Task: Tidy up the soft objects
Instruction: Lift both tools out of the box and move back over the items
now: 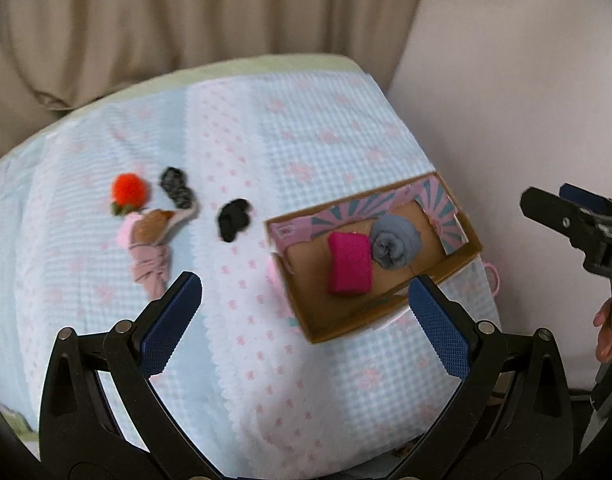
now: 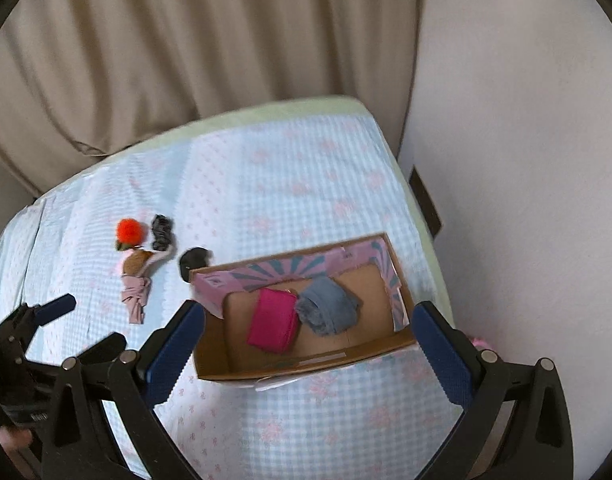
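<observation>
An open cardboard box (image 1: pixel 463 258) (image 2: pixel 401 342) lies on the bed. It holds a magenta folded cloth (image 1: pixel 349 263) (image 2: pixel 272 320) and a grey rolled cloth (image 1: pixel 394 246) (image 2: pixel 327 310). To its left on the bed lie a black bundle (image 1: pixel 233 219) (image 2: pixel 193 260), a dark speckled sock (image 1: pixel 177 187) (image 2: pixel 162 232), an orange plush fruit (image 1: pixel 129 189) (image 2: pixel 130 230) and a pink knotted cloth with a brown piece (image 1: pixel 150 258) (image 2: pixel 136 288). My left gripper (image 1: pixel 306 304) is open and empty above the bed, before the box. My right gripper (image 2: pixel 309 332) is open and empty over the box.
The bed (image 1: pixel 290 140) (image 2: pixel 274 168) has a pale blue checked cover with pink flowers. A beige curtain (image 1: pixel 186 20) hangs behind it and a white wall (image 2: pixel 525 160) stands on the right. The bed's right edge drops off just beyond the box.
</observation>
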`<control>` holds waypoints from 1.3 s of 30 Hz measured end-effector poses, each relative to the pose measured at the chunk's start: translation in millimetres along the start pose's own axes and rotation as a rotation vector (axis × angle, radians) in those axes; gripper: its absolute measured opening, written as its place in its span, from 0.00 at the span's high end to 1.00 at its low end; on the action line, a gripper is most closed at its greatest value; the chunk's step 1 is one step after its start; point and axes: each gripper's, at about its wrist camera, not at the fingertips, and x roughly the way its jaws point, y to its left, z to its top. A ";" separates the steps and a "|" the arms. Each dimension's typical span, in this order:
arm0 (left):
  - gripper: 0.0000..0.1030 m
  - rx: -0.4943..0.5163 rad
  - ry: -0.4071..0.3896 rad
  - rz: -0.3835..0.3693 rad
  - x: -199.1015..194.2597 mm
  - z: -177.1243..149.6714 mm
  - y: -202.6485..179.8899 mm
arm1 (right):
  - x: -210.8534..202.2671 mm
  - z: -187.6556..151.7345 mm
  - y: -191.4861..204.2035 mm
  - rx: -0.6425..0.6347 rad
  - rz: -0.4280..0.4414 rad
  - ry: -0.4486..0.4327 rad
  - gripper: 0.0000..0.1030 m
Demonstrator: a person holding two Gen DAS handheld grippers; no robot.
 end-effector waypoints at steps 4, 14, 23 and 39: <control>0.01 -0.048 -0.064 0.042 -39.1 -16.4 24.1 | -29.4 -7.0 22.1 -0.038 0.024 -0.063 0.00; 0.00 -0.223 -0.176 0.143 -114.4 -59.2 90.5 | -60.8 -11.7 76.4 -0.105 0.124 -0.137 0.00; 0.01 -0.281 -0.176 0.143 -115.6 -80.7 147.9 | -54.9 -5.1 143.3 -0.177 0.172 -0.154 0.00; 0.01 -0.192 -0.049 0.032 -22.8 -73.1 242.6 | 79.8 9.9 252.2 -0.096 0.241 0.044 0.00</control>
